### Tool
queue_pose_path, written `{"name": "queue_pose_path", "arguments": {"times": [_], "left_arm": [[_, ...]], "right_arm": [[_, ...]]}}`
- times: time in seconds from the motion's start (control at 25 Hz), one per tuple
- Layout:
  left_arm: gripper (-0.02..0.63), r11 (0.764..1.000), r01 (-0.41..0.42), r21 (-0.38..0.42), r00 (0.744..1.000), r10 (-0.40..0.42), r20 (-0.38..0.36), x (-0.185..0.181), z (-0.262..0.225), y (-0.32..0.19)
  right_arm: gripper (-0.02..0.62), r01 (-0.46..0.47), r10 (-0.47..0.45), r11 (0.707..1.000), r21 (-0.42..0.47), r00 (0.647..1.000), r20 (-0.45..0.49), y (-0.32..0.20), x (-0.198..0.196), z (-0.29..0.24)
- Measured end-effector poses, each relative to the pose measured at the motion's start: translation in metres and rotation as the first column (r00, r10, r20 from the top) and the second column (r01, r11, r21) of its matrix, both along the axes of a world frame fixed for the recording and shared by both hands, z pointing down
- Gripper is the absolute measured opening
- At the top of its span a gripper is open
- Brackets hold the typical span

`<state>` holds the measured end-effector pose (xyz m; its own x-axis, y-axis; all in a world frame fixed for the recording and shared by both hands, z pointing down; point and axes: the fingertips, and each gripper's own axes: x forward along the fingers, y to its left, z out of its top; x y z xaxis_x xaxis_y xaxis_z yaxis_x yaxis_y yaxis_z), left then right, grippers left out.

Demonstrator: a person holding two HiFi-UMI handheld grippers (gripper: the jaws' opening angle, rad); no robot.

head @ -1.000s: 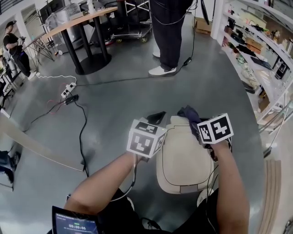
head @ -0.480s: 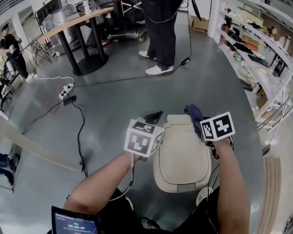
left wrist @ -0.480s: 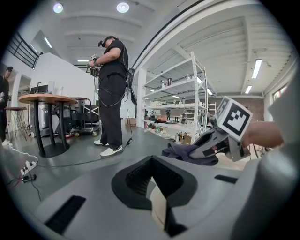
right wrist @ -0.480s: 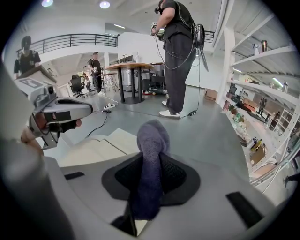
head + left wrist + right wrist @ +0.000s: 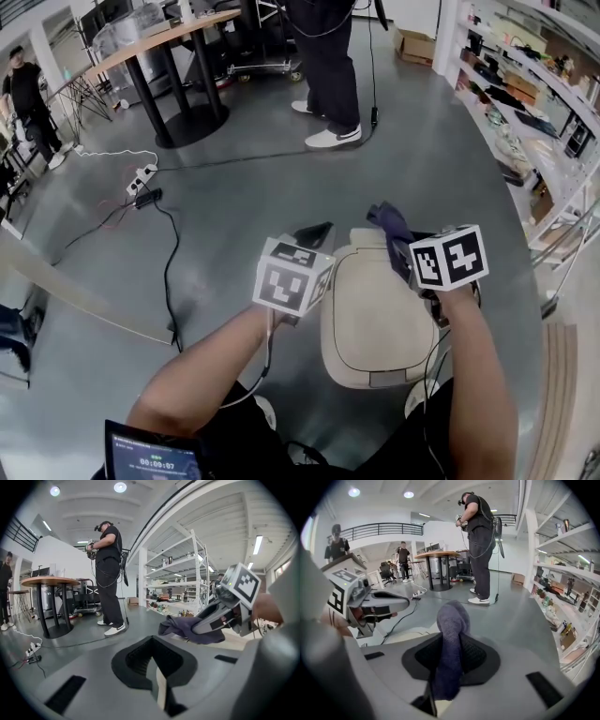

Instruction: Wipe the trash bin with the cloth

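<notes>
**Cloth** (image 5: pixel 449 639): dark blue-grey and soft, bunched into a limp roll. It is clamped between the jaws of the right hand-held gripper (image 5: pixel 403 248), with the loose end carried over the far right corner of the bin. Contact with the lid cannot be confirmed. It is judged light and floppy, and best taken at a gathered fold, as here, so that a pad of fabric is presented to the surface.

**Trash bin** (image 5: pixel 375 328): beige with a smooth lid, stood on the grey floor (image 5: pixel 234 187) between the two arms. It is judged rigid but light, and liable to slide under sideways pressure. Steadying at the rim is advised.

**Left hand-held gripper** (image 5: pixel 314 234): jaws closed with nothing held, poised just beside the bin's far left corner.
</notes>
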<state>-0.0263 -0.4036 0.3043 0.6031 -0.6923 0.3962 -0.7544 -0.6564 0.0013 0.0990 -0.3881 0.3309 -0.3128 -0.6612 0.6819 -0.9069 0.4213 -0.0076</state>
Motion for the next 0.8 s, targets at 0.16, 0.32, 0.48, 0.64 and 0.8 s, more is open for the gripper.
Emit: {"name": "queue_pose_path", "arguments": {"times": [0.16, 0.32, 0.48, 0.64, 0.8], "left_arm": [[-0.003, 1.0, 0.018, -0.015, 1.0, -0.018, -0.019, -0.008, -0.002, 0.003], [-0.003, 0.999, 0.031, -0.036, 0.998, -0.033, -0.051, -0.012, -0.012, 0.015], [-0.003, 0.999, 0.045, -0.025, 0.995, -0.047, -0.083, -0.019, -0.03, 0.029], [-0.003, 0.998, 0.057, -0.021, 0.994, -0.058, -0.088, -0.022, -0.039, 0.045], [-0.003, 0.997, 0.07, -0.009, 0.993, -0.071, -0.091, -0.029, -0.047, 0.054]], "right_arm": [[0.091, 0.121, -0.122, 0.992, 0.022, 0.992, 0.034, 0.015, -0.052, -0.016], [0.091, 0.204, -0.204, 0.979, 0.002, 0.979, 0.011, 0.033, -0.085, -0.01], [0.091, 0.246, -0.246, 0.969, -0.016, 0.969, 0.003, 0.046, -0.105, -0.002], [0.091, 0.299, -0.298, 0.954, -0.024, 0.954, 0.038, 0.06, -0.122, -0.001], [0.091, 0.328, -0.33, 0.942, -0.074, 0.944, -0.013, 0.071, -0.13, 0.011]]}}
